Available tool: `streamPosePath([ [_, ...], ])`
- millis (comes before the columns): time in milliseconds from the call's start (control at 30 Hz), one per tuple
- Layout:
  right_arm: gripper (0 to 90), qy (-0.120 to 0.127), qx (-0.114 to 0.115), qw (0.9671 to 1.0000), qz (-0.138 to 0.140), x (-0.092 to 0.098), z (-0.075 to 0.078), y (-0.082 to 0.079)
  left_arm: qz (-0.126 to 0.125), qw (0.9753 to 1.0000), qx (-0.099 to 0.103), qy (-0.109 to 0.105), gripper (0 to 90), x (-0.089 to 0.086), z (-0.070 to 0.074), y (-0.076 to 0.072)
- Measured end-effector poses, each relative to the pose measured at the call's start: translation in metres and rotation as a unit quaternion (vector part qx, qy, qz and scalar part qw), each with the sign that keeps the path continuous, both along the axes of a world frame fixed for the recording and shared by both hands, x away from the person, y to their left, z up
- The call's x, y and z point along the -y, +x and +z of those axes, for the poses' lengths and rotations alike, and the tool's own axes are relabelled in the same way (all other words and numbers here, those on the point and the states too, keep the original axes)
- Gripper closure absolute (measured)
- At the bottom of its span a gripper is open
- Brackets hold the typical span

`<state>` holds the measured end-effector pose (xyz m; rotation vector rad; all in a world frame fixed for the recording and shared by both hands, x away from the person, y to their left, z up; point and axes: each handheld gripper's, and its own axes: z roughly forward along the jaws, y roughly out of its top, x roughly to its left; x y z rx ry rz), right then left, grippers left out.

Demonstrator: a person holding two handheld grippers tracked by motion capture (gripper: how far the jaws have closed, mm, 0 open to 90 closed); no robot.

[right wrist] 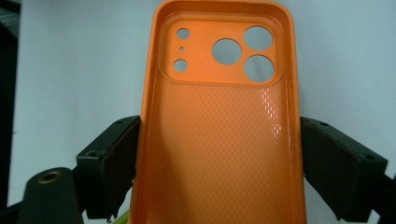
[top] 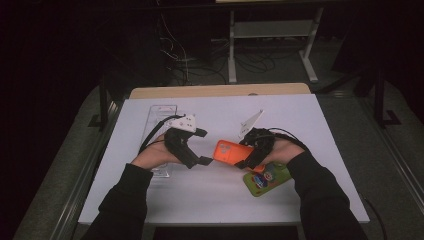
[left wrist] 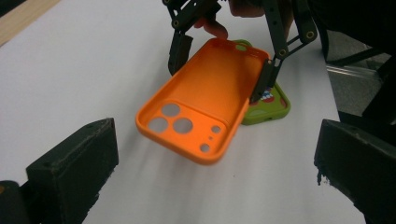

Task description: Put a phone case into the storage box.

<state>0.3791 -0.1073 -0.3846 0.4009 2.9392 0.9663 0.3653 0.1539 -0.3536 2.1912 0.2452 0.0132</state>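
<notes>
Two claws meet near the middle of the high view. Nearest the lower edge, the person's dark sleeves rise from the bottom of the frame. Just right of centre lies a green soft phone case with a colourful printed picture (top: 266,177), flat on the white worktop (top: 210,200).

Above it the right claw (top: 250,159) is clenched on an orange soft plastic phone case with round camera holes (top: 231,151), a jaw pressing on each long side. In the right gripper view, the orange case (right wrist: 219,140) stands up the middle of the frame, hollow side toward the camera and camera holes at the top. In the left gripper view, that case (left wrist: 205,107) hangs tilted in the centre above the worktop (left wrist: 93,70), its camera end lowest and nearest, with the green case (left wrist: 273,109) partly under its far end.

At centre left of the high view, the left claw (top: 202,146) is released, its jaws spread wide and apart from the orange case, facing its camera end.

Farther up, at upper left of the worktop, lies a clear plastic tray (top: 162,112), partly behind the left hand.
</notes>
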Motion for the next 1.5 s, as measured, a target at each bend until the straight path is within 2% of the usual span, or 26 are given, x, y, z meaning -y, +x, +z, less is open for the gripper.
streamPosePath([
  [200,15.1,-0.002,-0.003,0.9993,0.038,-0.010,0.000,-0.008,-0.019,0.9998,-0.003,0.011,0.0,0.007,-0.004,-0.004],
  [400,15.1,-0.003,-0.009,0.9979,0.064,-0.019,0.000,-0.014,-0.045,0.9984,-0.004,0.034,0.0,0.016,-0.011,-0.008],
  [567,15.1,-0.010,-0.003,0.9961,0.088,-0.027,0.002,-0.020,-0.055,0.9971,-0.006,0.052,0.0,0.021,-0.015,-0.010],
  [767,15.0,-0.009,0.003,0.9942,0.107,-0.033,0.007,-0.026,-0.075,0.9943,-0.007,0.075,0.0,0.027,-0.019,-0.014],
  [933,15.0,-0.007,0.008,0.9929,0.119,-0.037,0.011,-0.031,-0.083,0.9926,-0.010,0.087,0.0,0.031,-0.023,-0.017],
  [1133,15.1,-0.005,0.014,0.9920,0.125,-0.039,0.014,-0.033,-0.097,0.9886,-0.010,0.115,0.0,0.036,-0.028,-0.020],
  [1233,15.0,-0.005,0.015,0.9920,0.126,-0.038,0.015,-0.034,-0.100,0.9875,-0.013,0.121,0.0,0.038,-0.031,-0.021],
  [1500,15.0,-0.004,0.017,0.9915,0.129,-0.038,0.016,-0.034,-0.104,0.9867,-0.012,0.125,6.4,0.040,-0.032,-0.022],
])
